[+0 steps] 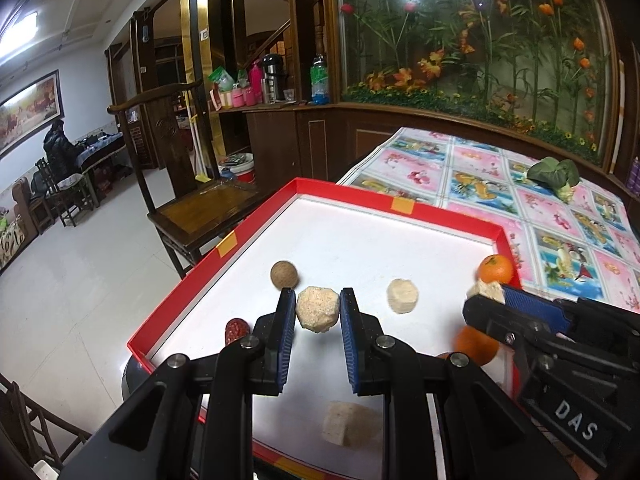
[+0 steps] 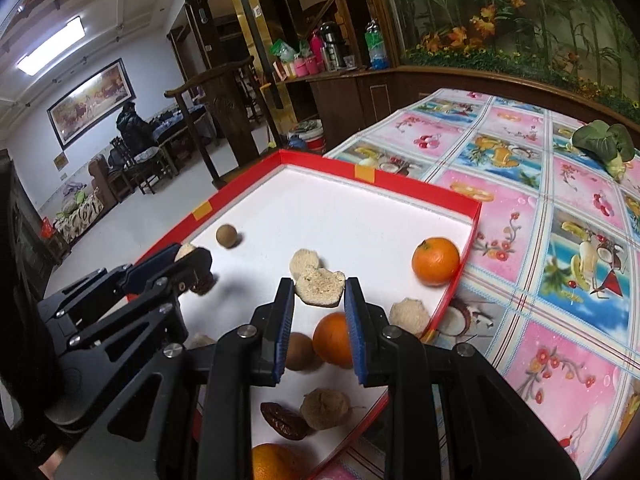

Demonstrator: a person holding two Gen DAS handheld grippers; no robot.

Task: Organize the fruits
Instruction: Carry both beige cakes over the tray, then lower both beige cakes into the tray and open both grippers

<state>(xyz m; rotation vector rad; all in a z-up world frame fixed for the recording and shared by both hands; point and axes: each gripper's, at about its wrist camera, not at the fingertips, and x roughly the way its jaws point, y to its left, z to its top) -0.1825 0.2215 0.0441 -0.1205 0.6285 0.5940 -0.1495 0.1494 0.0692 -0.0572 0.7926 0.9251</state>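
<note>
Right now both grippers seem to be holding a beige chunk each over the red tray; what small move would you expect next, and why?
Probably the left gripper carries its beige chunk toward the other beige piece on the red tray and sets it down there. Its fingers close on the chunk, and like pieces lie scattered among the oranges. The right gripper also grips a chunk.
</note>
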